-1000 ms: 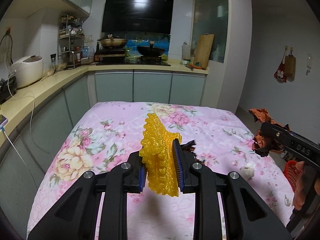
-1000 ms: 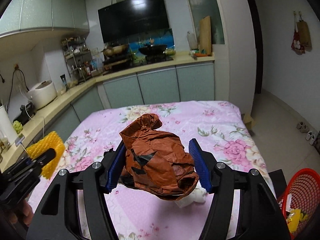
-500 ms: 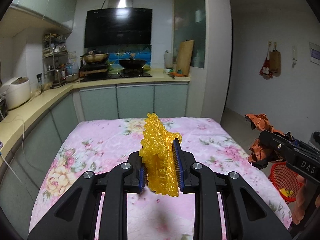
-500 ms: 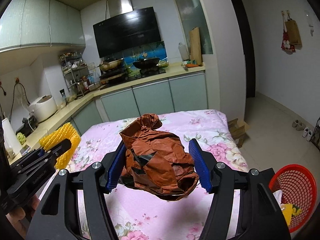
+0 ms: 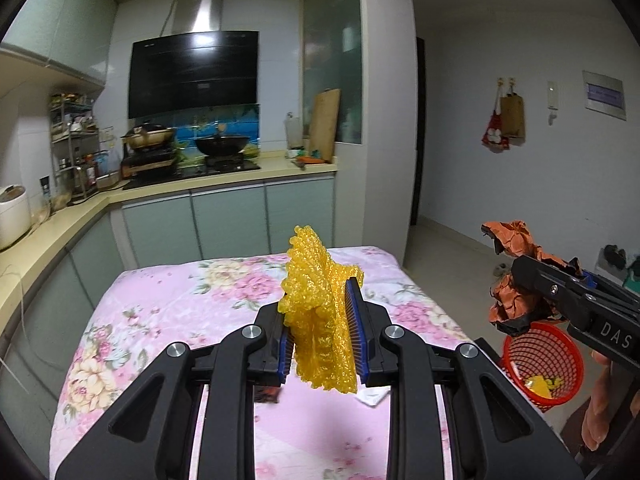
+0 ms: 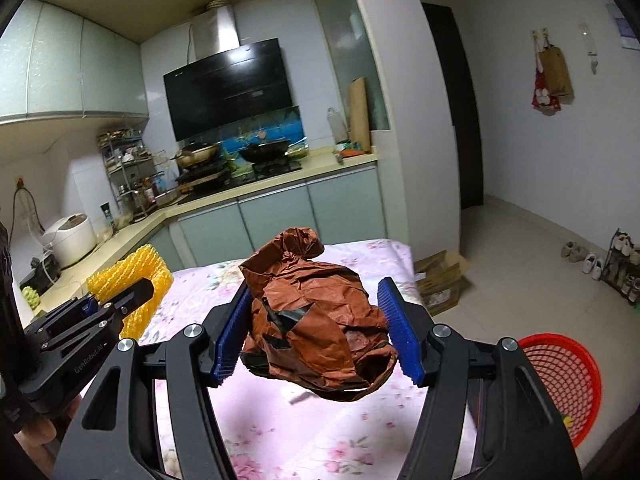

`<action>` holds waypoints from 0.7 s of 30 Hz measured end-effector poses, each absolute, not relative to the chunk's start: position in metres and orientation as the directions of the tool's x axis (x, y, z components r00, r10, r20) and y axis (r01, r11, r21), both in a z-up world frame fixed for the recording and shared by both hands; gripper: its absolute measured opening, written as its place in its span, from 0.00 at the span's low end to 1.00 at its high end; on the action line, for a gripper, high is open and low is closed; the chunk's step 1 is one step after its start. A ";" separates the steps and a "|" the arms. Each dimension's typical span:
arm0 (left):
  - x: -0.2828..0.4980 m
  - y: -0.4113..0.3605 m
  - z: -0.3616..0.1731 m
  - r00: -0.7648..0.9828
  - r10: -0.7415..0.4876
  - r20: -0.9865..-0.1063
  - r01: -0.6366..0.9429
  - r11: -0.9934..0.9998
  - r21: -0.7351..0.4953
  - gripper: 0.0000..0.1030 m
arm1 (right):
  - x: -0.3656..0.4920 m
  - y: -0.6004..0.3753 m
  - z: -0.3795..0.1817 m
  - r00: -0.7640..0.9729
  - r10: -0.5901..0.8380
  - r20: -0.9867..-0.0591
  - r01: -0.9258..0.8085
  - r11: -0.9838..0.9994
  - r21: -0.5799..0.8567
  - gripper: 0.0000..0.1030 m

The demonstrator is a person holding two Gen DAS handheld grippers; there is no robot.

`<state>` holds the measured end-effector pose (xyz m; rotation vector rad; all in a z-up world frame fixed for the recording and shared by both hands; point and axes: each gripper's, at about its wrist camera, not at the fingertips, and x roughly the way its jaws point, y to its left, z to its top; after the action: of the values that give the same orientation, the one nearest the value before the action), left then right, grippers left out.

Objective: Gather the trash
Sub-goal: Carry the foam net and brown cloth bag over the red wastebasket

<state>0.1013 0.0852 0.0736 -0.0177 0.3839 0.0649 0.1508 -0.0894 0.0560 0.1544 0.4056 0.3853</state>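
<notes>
- Clamped in the left gripper (image 5: 320,338): a yellow bubble-wrap sheet (image 5: 318,312), pinched between the blue pads (image 5: 355,330) with the jaws nearly together.
- Held on edge, long axis running up and slightly away from the camera, upper end rising clear above the fingertips, lower edge hanging just below them.
- Seen flat-on from the right wrist view as a yellow slab (image 6: 130,284) at the far left, tilted up to the right.
- Gripped in the right gripper (image 6: 316,332): a crumpled brown paper bag (image 6: 316,320), jaws standing about half apart and pressed on its two sides.
- Bag lying roughly crosswise between the pads, twisted neck pointing up and away toward the kitchen counter (image 6: 256,184).
- Both pieces carried in the air above the table under a pink floral cloth (image 5: 180,312), touching nothing below.
- On the cloth under the left gripper, a small white scrap (image 5: 372,396) and a dark one (image 5: 267,394); hard to say what either is.
- Beyond the table's right edge and lower down, a red mesh basket (image 6: 568,384) with yellow scraps (image 5: 538,385) inside.
- From the left wrist view, the brown bag hanging just above and left of that basket.
- Behind, hob with two pans beneath a black extractor hood (image 5: 194,72).
</notes>
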 end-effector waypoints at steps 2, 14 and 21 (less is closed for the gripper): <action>0.104 0.077 0.074 0.925 0.043 -0.376 -0.047 0.999 -0.003 0.22 | 0.150 -0.094 0.057 0.856 0.377 -0.353 -0.317 0.923 0.218 0.59; 0.127 0.018 0.072 0.919 -0.101 -0.381 0.109 0.994 -0.001 0.22 | 0.148 -0.143 0.055 0.896 0.258 -0.361 -0.193 0.959 0.205 0.59; 0.143 -0.016 0.065 0.900 -0.179 -0.396 0.193 0.981 -0.005 0.22 | 0.145 -0.171 0.048 0.910 0.183 -0.371 -0.114 0.973 0.200 0.59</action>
<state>0.1433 -0.0164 0.0648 0.0341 0.4068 -0.1921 0.1454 -0.1715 0.0484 0.1761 0.3983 0.1541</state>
